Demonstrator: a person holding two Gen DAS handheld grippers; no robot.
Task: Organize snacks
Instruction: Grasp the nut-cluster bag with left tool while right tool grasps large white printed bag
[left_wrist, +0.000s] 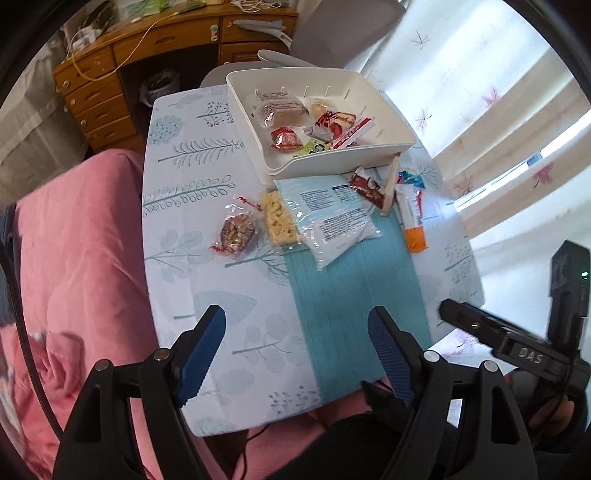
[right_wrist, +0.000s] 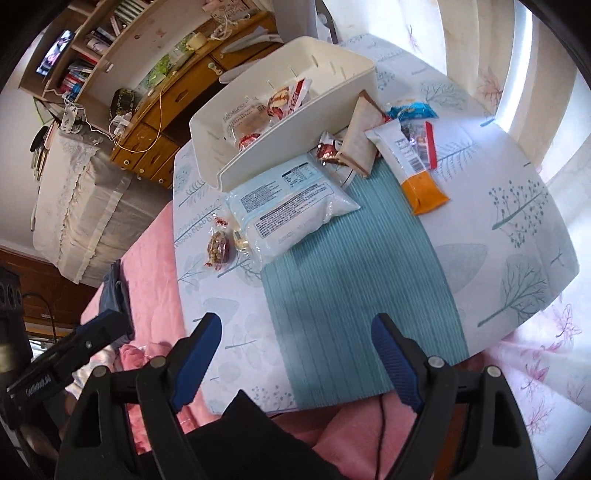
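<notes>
A white bin (left_wrist: 391, 125) (right_wrist: 280, 136) at the far end of the small table holds several wrapped snacks. In front of it lie a large pale blue pack (left_wrist: 328, 218) (right_wrist: 291, 210), a nut bar in clear wrap (left_wrist: 236, 230) (right_wrist: 218, 247), a yellow cracker pack (left_wrist: 279, 218), a brown bar (right_wrist: 360, 138), a red-brown wrapper (left_wrist: 367, 188) (right_wrist: 327, 149), an orange and white pouch (left_wrist: 412, 221) (right_wrist: 413, 166) and a blue packet (right_wrist: 412, 110). My left gripper (left_wrist: 297, 334) hangs open over the near table edge, nothing between its blue pads. My right gripper (right_wrist: 295, 338) is open and empty too.
A teal striped mat (left_wrist: 354, 302) (right_wrist: 354, 288) runs down the leaf-print tablecloth (left_wrist: 184, 206). A pink blanket (left_wrist: 74, 258) lies to the left and below. A wooden desk with drawers (left_wrist: 99, 92) and a chair stand behind. The right gripper (left_wrist: 491, 332) shows at the left view's right edge.
</notes>
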